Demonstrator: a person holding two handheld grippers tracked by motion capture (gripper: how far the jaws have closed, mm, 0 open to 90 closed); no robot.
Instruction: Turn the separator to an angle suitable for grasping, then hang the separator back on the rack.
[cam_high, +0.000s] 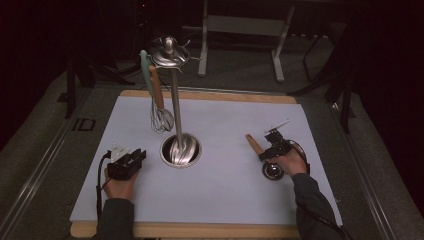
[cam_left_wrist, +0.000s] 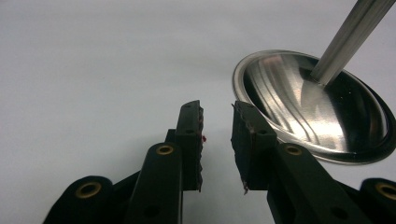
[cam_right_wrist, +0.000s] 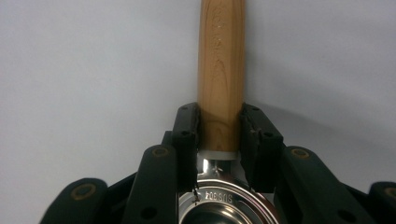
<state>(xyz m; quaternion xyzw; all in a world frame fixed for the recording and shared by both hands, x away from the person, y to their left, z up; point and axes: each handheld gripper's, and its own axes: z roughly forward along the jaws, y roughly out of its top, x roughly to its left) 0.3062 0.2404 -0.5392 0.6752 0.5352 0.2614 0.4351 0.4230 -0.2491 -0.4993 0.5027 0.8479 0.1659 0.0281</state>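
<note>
Wood fills the gap between the jaws of my right gripper (cam_right_wrist: 218, 135): the round wooden handle of a small steel ladle (cam_right_wrist: 221, 70) runs straight ahead from the fingertips, and its shiny bowl sits just under and behind them, close to my wrist. Both pads rest against the handle's sides near the metal collar, so I judge this a grasp just made, with the ladle lying flat on the pale grey mat (cam_high: 225, 175).

My left gripper (cam_high: 126, 164) rests on the mat well apart from the right one, jaws parted a moderate way with nothing between them. Just ahead and to its right stands the polished steel dish base of the utensil stand (cam_left_wrist: 317, 107), its pole rising to a hook crown.

Done, as I read it: a wire whisk with a wooden handle (cam_high: 160, 107) and a pale green-handled utensil (cam_high: 146, 72) already hang from the crown. Left: lifting this ladle, carrying it to the stand and hooking it beside them.
</note>
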